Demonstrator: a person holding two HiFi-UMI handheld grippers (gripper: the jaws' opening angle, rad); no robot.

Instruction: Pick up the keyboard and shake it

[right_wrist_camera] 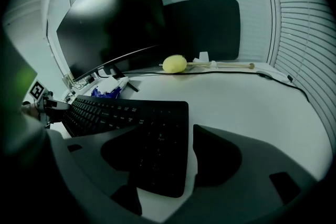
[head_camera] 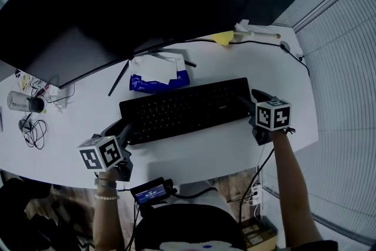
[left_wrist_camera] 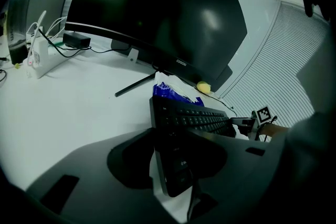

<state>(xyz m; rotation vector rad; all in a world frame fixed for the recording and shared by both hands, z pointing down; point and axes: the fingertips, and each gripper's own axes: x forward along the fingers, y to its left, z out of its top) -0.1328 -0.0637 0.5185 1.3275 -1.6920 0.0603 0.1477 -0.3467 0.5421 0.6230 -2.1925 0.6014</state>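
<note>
A black keyboard [head_camera: 185,109] lies across the white desk [head_camera: 194,153] in front of the monitor. My left gripper [head_camera: 125,130] is at its left end; in the left gripper view the keyboard's [left_wrist_camera: 194,118] end sits between the jaws and my left gripper [left_wrist_camera: 170,157] looks shut on it. My right gripper [head_camera: 252,110] is at the right end. In the right gripper view the keyboard's [right_wrist_camera: 136,118] corner lies between the jaws of my right gripper [right_wrist_camera: 173,157], which stands open, with bare desk showing between the right pad and the keyboard.
A large dark monitor [head_camera: 117,3] stands behind the keyboard, with a blue and white tissue pack [head_camera: 158,76] at its foot. A yellow object [head_camera: 223,38] and a cable lie at the back right. Cables and a power strip [head_camera: 53,94] crowd the left. The desk's front edge is close.
</note>
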